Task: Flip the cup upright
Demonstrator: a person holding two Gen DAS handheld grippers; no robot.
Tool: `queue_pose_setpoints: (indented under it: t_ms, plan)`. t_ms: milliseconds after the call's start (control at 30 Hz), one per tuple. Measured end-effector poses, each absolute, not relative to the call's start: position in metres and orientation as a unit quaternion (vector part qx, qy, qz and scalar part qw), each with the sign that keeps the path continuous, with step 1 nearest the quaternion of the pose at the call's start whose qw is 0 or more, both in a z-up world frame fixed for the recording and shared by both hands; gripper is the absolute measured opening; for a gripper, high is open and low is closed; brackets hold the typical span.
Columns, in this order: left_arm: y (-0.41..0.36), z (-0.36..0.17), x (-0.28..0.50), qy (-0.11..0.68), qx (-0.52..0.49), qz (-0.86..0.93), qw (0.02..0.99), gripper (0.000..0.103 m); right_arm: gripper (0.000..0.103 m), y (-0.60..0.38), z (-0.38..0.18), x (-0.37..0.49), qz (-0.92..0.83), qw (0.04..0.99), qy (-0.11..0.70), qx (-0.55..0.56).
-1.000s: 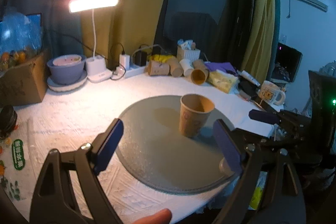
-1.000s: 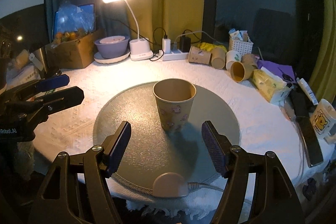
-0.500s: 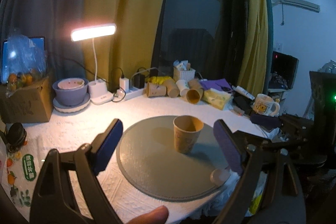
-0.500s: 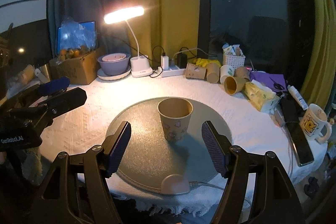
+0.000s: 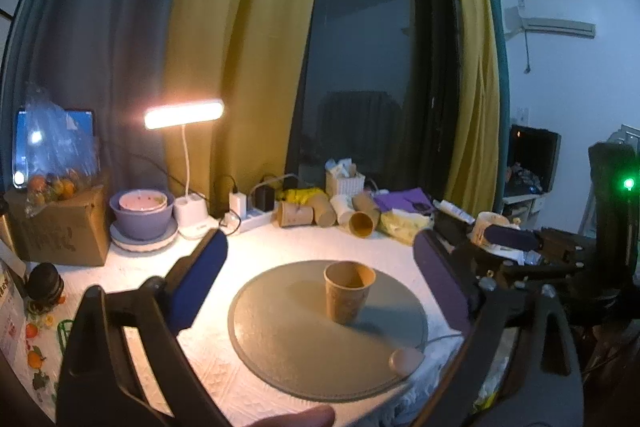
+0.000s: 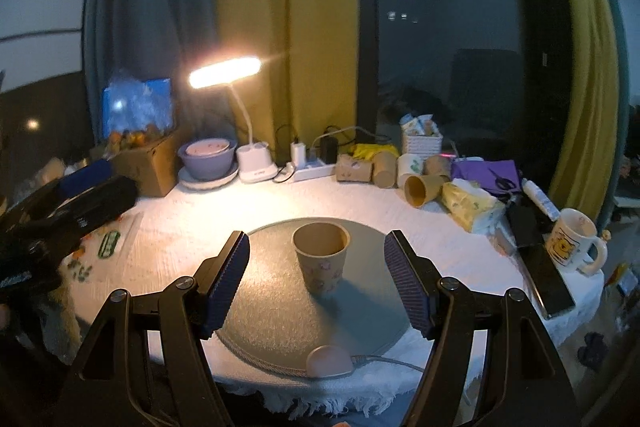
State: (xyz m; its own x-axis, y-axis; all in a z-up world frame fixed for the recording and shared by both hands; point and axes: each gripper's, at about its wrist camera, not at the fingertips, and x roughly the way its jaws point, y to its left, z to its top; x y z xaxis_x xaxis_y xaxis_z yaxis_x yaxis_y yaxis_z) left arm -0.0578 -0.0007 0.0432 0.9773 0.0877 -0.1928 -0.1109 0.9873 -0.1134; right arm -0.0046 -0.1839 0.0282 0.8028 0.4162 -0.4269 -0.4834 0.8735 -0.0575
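Observation:
A brown paper cup (image 5: 347,291) stands upright, mouth up, on a round grey mat (image 5: 296,343). It also shows in the right wrist view (image 6: 322,255) on the same mat (image 6: 276,311). My left gripper (image 5: 320,283) is open and empty, held back from the cup. My right gripper (image 6: 318,283) is open and empty, just in front of the cup, not touching it. The right gripper shows at the right of the left wrist view (image 5: 516,247); the left gripper shows at the left of the right wrist view (image 6: 72,199).
Several paper cups (image 6: 400,171) lie on their sides at the back, beside a tissue pack (image 6: 470,205), a mug (image 6: 572,245) and a phone (image 6: 550,279). A lit desk lamp (image 6: 224,71), a purple bowl (image 6: 206,159) and a cardboard box (image 6: 146,163) stand at the back left.
Both grippers have drawn back and up from the table, so the cup looks smaller and farther. The cup stands upright on the mat throughout.

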Motion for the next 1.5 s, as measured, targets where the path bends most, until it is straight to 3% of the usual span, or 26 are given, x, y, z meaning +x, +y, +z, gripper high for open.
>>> queue_pose_setpoints:
  t_ms: [1500]
  plan:
    - [-0.0052,0.0366,-0.0515,0.124,-0.076,0.024,0.989,0.095,0.073,-0.1808,0.0216,-0.0085,0.232,0.946,0.21,-0.08]
